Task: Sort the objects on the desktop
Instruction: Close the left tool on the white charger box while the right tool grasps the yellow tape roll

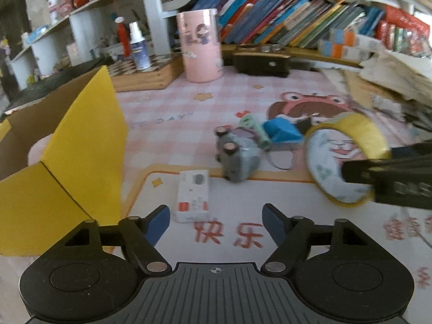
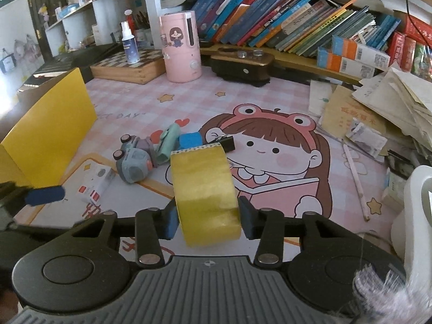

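My right gripper (image 2: 208, 220) is shut on a roll of yellow tape (image 2: 205, 194), held upright above the desk mat; the roll also shows in the left wrist view (image 1: 345, 159). My left gripper (image 1: 216, 221) is open and empty, low over the mat, just behind a small white box (image 1: 193, 195). That box shows in the right wrist view too (image 2: 95, 185). A grey toy car (image 1: 236, 156), a mint green object (image 1: 255, 128) and a blue block (image 1: 282, 132) lie in a cluster mid-mat. A yellow cardboard box (image 1: 78, 156) stands open at the left.
A pink cylinder container (image 1: 201, 46), a wooden chessboard box (image 1: 145, 74) with a spray bottle (image 1: 139, 47), and a dark case (image 1: 260, 62) stand at the back. Slanted books (image 2: 283, 19) fill the shelf. Loose papers (image 2: 378, 108) and a pencil (image 2: 355, 178) lie right.
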Demonstrator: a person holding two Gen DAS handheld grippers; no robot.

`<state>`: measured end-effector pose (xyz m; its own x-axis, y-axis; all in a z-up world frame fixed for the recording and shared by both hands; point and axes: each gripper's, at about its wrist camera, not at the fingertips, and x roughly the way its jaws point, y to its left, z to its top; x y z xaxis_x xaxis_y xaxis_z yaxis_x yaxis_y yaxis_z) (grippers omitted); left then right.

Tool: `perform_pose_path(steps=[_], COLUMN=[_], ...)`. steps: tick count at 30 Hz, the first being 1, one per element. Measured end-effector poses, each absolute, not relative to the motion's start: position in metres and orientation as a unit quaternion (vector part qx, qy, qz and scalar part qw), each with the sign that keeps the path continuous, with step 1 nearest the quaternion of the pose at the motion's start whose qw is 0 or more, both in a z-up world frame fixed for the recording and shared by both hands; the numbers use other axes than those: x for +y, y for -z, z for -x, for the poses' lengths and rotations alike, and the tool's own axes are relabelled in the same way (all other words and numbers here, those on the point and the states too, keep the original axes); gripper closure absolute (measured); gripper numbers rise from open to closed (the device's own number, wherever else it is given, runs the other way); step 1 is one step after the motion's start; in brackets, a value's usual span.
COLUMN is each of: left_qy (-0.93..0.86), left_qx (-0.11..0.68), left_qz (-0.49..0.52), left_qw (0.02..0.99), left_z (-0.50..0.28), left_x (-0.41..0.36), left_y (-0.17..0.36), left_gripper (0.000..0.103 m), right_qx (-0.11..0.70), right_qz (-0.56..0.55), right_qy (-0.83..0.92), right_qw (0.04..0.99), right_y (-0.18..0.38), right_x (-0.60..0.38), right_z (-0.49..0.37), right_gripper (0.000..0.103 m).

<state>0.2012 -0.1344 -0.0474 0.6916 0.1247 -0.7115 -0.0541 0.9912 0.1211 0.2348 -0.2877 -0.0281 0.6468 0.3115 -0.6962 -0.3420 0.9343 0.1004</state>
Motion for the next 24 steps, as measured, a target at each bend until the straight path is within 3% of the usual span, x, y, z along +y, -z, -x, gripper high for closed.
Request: perform_pose_path(steps=[5, 15, 24], left_qy=[-0.077, -0.058, -0.035], left_qx=[0.402, 0.403, 0.400], left_qz=[-0.031, -0.027, -0.014], left_qw=[0.912, 0.913, 0.916], left_z=[-0.216, -0.232, -0.219], left_x=[-0.120, -0.119, -0.120], left_y=[0.054, 0.060, 0.055], left_gripper=[0.051, 0.074, 0.075], right_qx=[0.381, 0.387, 0.389], right_qz=[0.019, 0.014, 0.038], right_qy=[-0.188, -0.195, -0.193], right_qw=[0.905, 0.901, 0.900], right_y=[0.029, 0.030, 0.038], right_x=[-0.290, -0.291, -0.285], right_z=[-0.235, -0.237, -0.242], right_gripper=[0.061, 0.061, 0.062])
